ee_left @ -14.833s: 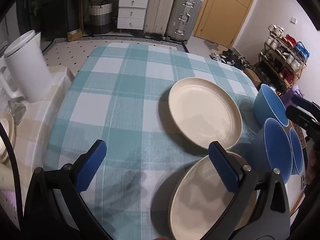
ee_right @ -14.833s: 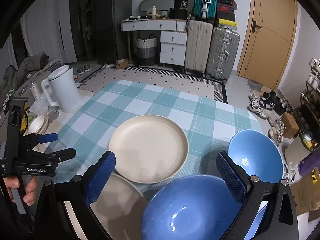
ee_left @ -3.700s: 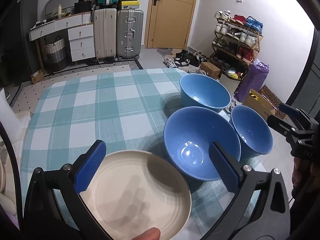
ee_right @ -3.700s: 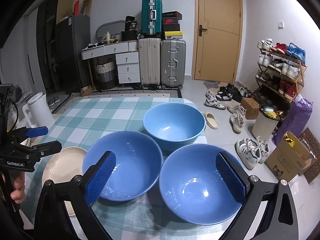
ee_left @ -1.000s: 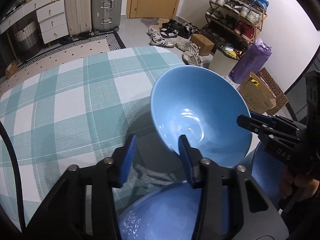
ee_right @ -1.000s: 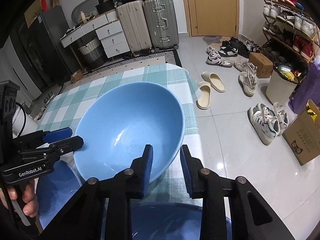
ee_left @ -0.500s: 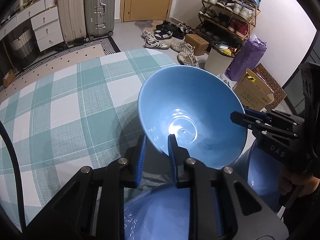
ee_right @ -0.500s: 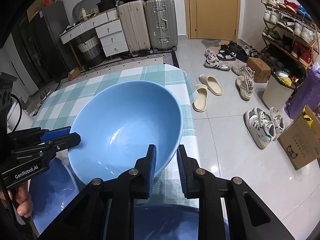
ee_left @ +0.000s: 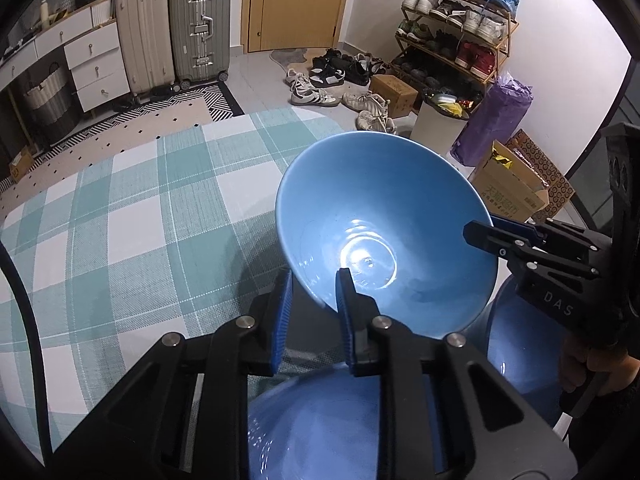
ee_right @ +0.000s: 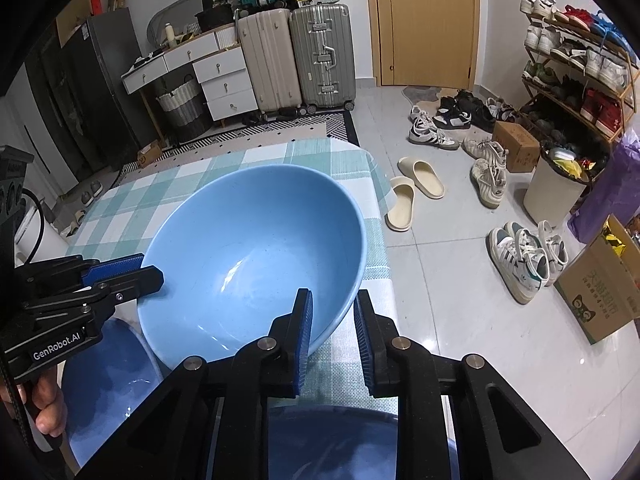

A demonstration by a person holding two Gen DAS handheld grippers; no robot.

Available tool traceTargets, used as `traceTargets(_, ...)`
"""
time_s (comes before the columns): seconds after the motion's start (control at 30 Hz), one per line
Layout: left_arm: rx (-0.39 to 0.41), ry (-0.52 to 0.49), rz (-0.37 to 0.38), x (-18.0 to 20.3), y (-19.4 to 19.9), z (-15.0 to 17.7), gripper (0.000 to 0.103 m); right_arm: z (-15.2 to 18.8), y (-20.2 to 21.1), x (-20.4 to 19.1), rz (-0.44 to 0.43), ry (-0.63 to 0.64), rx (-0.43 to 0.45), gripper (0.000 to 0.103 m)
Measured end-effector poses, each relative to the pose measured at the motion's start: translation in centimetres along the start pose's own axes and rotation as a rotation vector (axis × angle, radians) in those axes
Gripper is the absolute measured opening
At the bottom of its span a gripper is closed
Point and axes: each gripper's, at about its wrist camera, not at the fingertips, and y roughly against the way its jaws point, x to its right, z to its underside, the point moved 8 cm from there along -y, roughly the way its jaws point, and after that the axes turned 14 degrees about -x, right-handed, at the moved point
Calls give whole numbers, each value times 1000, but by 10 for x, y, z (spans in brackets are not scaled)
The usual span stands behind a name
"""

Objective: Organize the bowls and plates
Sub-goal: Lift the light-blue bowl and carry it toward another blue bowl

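A light blue bowl [ee_left: 384, 232] is held off the checked tablecloth between both grippers; it also shows in the right wrist view [ee_right: 256, 256]. My left gripper [ee_left: 312, 300] is shut on its near rim. My right gripper [ee_right: 332, 320] is shut on the opposite rim and shows in the left wrist view [ee_left: 492, 232]. The left gripper shows in the right wrist view [ee_right: 136, 270]. A second blue bowl [ee_left: 320, 420] sits below my left gripper, a third [ee_left: 520, 356] below my right. No plates are in view.
The teal checked tablecloth [ee_left: 120, 220] spreads to the left. The table edge [ee_right: 380, 216] drops to a tiled floor with shoes and slippers [ee_right: 416, 188]. A cardboard box [ee_right: 600, 284], a shoe rack [ee_left: 456, 28] and suitcases [ee_right: 296, 60] stand around.
Both grippers have closed tighter on the bowl's rim and lifted it a little off the cloth. The bowl has shifted slightly toward the near bowls.
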Motion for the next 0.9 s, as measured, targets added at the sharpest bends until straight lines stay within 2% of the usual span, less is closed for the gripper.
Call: traceTargets(0.9, 99, -14, -5, 20, 74, 18, 19, 10, 74, -15, 19, 32, 131, 22)
